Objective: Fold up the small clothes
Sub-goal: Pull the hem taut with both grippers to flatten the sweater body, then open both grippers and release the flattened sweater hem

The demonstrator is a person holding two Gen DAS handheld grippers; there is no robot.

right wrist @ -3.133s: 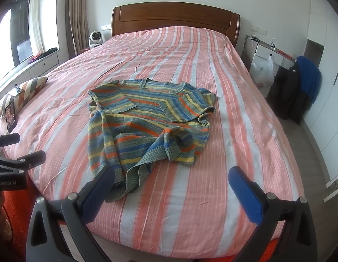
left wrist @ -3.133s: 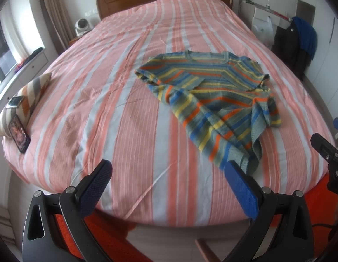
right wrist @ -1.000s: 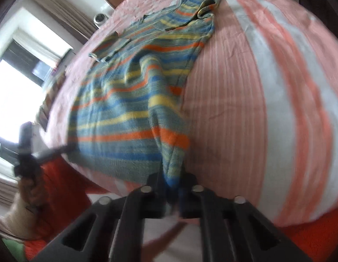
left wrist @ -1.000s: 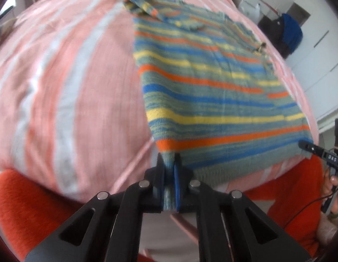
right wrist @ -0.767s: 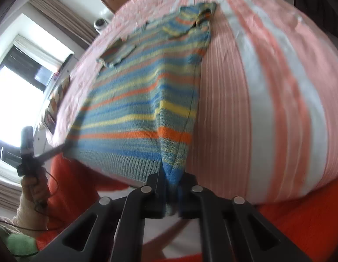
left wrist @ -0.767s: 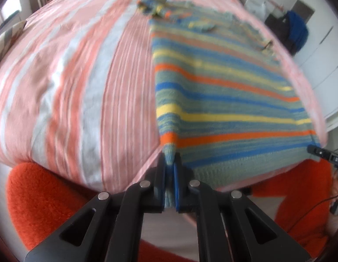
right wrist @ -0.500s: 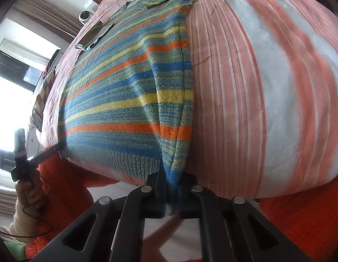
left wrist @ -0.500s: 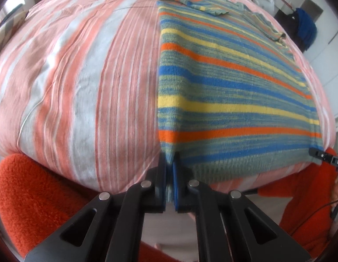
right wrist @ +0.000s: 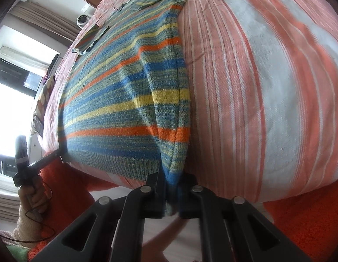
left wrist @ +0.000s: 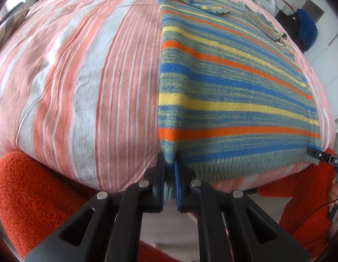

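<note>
A knitted sweater (left wrist: 230, 80) with blue, yellow, orange and grey-green stripes lies spread flat on the bed, its hem at the near edge. My left gripper (left wrist: 169, 170) is shut on the hem's left corner. In the right wrist view the same sweater (right wrist: 116, 91) stretches away, and my right gripper (right wrist: 172, 181) is shut on the hem's right corner. The far sleeves are folded over near the neck. Each gripper appears in the other's view: the right gripper (left wrist: 326, 158) at the far hem corner, the left gripper (right wrist: 46, 158) likewise, held by a hand.
The bed cover (left wrist: 81, 69) has pink, orange and white stripes and drops off at the near edge. An orange fleece sleeve (left wrist: 33, 196) fills the lower corners. A striped cushion (right wrist: 45, 96) and a phone lie at the bed's left side. A dark bag with blue cloth (left wrist: 304, 30) stands at the right.
Both grippers have sunk toward the bed's near edge with the hem corners held. The sweater, lifted and taut a second ago, now lies flatter on the cover.
</note>
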